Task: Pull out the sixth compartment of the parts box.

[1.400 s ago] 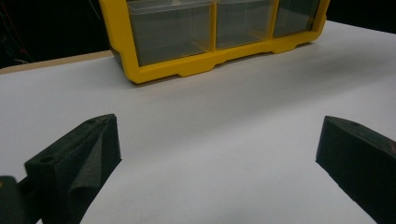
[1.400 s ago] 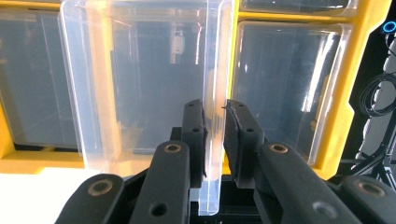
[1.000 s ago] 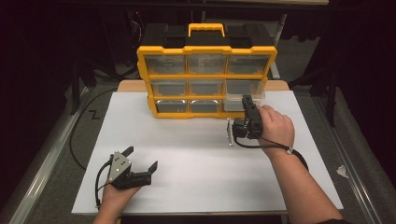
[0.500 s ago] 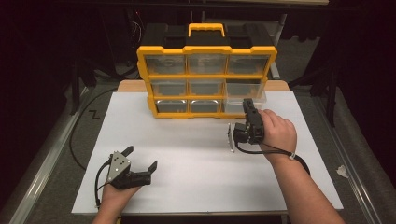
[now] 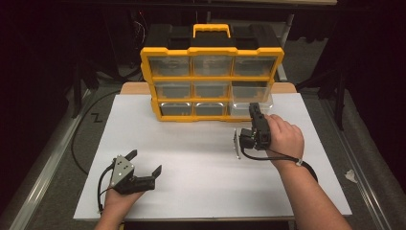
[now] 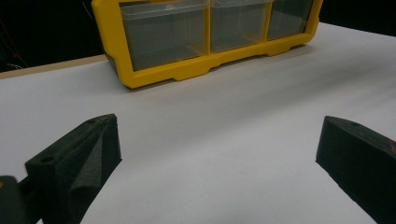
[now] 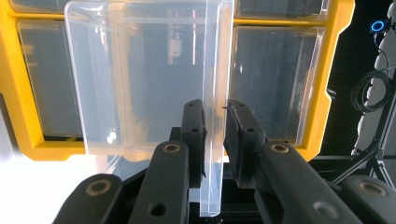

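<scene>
Clear drawer [image 7: 144, 74] (mouth toward camera, upright) pinched by right gripper [image 7: 215, 135].

Location: laboratory-type recording station, dark surroundings.

A white board [image 5: 201, 158] covers the desk [image 5: 131, 88], which stands in a blacked-out room. A yellow parts-drawer cabinet [image 5: 210, 79] with clear plastic drawers stands at the far edge. Black cables [image 5: 81, 139] run across the grey floor [image 5: 57, 158] beside a metal rail [image 5: 43, 187]. Coiled cable and stand legs [image 7: 373, 140] appear against the black background.
</scene>
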Demonstrator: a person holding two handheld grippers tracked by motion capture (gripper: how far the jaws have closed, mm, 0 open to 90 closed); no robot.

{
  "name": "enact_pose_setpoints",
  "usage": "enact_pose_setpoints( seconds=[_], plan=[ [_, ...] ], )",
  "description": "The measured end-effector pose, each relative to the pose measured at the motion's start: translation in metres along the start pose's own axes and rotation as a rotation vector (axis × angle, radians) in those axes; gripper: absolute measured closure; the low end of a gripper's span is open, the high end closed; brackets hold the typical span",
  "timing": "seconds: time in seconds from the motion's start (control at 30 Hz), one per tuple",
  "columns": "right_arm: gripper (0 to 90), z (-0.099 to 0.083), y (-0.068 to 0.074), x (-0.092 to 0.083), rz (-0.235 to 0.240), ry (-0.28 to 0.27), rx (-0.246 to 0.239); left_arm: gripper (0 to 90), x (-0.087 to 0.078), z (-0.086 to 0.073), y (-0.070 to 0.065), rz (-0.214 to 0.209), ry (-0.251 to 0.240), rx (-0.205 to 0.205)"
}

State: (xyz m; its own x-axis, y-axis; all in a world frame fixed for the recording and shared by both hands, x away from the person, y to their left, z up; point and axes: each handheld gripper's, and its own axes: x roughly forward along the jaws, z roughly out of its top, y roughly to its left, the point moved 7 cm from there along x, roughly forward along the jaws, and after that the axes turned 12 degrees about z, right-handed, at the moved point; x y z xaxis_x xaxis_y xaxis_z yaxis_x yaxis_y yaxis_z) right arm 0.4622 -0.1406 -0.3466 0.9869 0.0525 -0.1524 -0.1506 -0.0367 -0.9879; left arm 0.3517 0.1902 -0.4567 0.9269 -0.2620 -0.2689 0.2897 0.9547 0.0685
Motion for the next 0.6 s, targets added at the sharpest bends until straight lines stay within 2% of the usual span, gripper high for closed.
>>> enact_pose_setpoints(
  seconds=[0.13,0.23,0.3,0.33,0.6],
  plan=[
    [75.7,0.0,0.0,0.001,0.016,0.001,0.012,0.7,0.0,0.0,0.0,-0.003,-0.001,-0.001],
    [66.7,0.0,-0.002,-0.002,0.041,-0.003,0.022,0.7,0.0,0.0,-0.001,-0.005,-0.004,-0.001],
    [64.9,0.0,-0.003,-0.004,0.048,-0.004,0.013,0.7,0.0,0.0,-0.001,-0.006,-0.003,-0.001],
    [63.6,0.0,-0.001,-0.005,0.061,-0.009,0.035,0.7,0.0,0.0,-0.001,-0.007,-0.003,-0.001],
    [54.9,0.0,0.008,-0.019,0.094,-0.04,0.029,0.7,-0.001,0.001,-0.002,-0.007,-0.006,-0.004]
  ],
)
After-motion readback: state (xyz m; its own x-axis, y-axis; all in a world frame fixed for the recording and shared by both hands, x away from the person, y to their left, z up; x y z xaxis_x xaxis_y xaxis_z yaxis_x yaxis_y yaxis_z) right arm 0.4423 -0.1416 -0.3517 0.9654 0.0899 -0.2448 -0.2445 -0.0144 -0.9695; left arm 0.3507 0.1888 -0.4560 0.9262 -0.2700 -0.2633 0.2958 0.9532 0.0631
